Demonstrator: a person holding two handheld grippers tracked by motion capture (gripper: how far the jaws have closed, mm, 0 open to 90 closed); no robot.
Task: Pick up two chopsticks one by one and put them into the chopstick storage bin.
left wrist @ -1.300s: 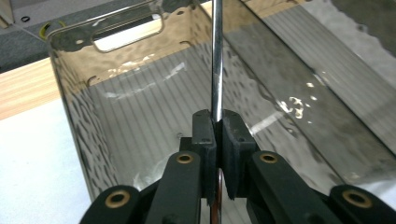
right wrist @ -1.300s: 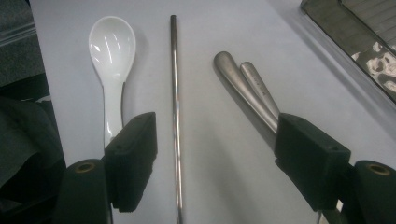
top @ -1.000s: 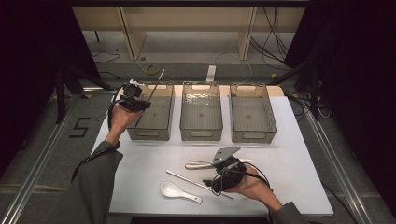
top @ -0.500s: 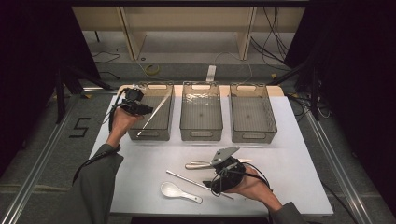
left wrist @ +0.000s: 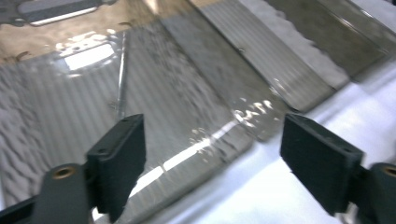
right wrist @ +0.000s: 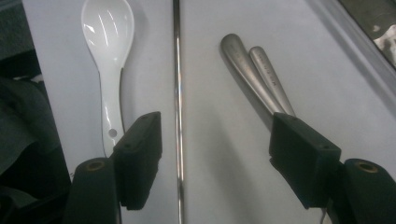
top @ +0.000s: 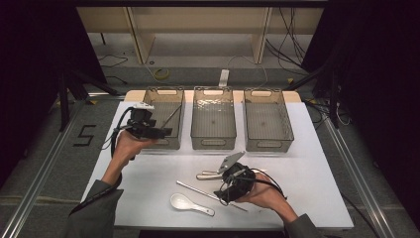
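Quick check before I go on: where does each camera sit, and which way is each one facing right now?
High view: above the person's side, looking forward and down on the white table; both forearms, left tool and right tool show.
Left gripper view: rides the left tool, facing the left bin; open black jaws show.
Right gripper view: rides the right tool, facing down on the table; open jaws straddle the metal rod.
Shared: high and right gripper views both show the rod, white spoon and two metal handles.
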